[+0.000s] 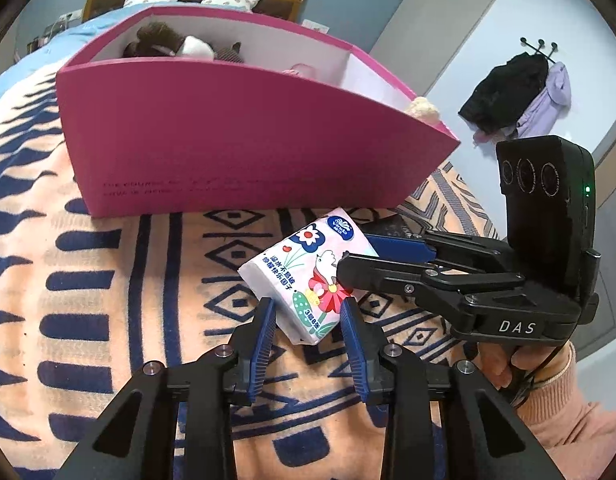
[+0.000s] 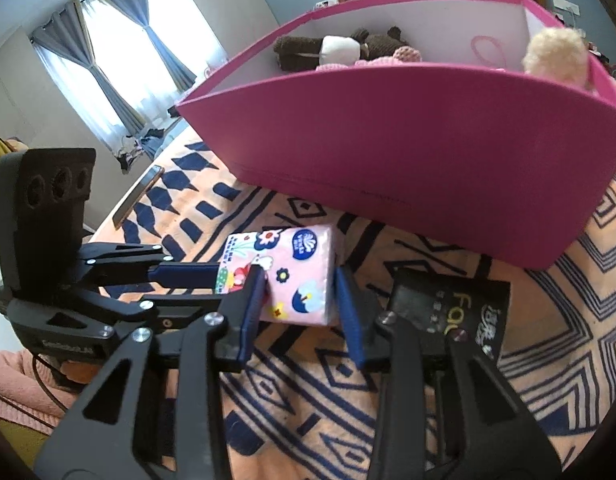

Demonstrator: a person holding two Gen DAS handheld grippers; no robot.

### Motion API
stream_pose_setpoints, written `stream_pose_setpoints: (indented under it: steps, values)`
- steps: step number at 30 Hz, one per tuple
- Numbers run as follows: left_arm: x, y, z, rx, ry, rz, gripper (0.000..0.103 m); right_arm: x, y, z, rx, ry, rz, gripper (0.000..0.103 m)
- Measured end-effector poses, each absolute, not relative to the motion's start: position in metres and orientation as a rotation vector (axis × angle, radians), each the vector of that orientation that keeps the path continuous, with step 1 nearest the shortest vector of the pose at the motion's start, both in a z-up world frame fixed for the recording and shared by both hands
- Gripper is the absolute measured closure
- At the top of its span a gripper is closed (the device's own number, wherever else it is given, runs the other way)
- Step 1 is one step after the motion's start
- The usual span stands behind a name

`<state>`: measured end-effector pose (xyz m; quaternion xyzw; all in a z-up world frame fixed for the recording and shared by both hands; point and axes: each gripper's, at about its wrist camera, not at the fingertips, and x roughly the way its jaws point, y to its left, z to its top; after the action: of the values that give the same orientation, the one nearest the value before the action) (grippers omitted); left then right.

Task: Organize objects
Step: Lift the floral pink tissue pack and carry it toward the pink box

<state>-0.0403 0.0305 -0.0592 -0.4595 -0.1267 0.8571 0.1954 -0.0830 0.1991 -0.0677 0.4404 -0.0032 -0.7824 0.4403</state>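
On a bed spread with an orange-and-navy patterned blanket [image 1: 107,280], two handheld grippers converge on a pink tissue pack [image 1: 303,276] lying just in front of a magenta storage box [image 1: 227,148]. In the left wrist view the pack sits at centre frame, its near corner between the left gripper [image 1: 308,312], whose blue fingers [image 1: 263,336] are clenched on that end. From the right of that frame the right gripper [image 1: 348,258] reaches in, one finger over the pack and one behind it. The right wrist view, pack at centre, shows the right gripper's fingers straddling the far end; whether both pads press is not clear. Gripping opposite ends appears meant to keep the soft, slippery pack level for a lift over the box wall. The box, in the upper half of both frames, already holds plush toys [image 2: 348,50], suggesting the pack goes there next. A dark packet [image 2: 460,308] lies on the blanket at lower right of the right wrist view, just beside the gripper, not yet put away.
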Motion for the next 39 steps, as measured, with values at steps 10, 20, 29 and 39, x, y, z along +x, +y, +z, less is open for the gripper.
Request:
stream_pose_setpoints:
  steps: [10,20,29,39]
  values:
    - [-0.032,0.039,-0.048,-1.238,-0.286,2.417,0.07,-0.072,0.217,-0.06,1.08,-0.069,-1.965,0.063]
    - [-0.027,0.04,-0.038,-1.194,-0.25,2.416,0.07,-0.061,0.226,-0.046,1.039,-0.064,-2.005,0.063]
    - [-0.028,0.049,-0.016,-1.12,-0.242,2.408,0.07,-0.056,0.236,-0.028,0.984,-0.075,-2.037,0.063]
    - [-0.031,0.059,0.008,-1.06,-0.186,2.422,0.07,-0.055,0.243,-0.003,0.907,-0.07,-2.081,0.063]
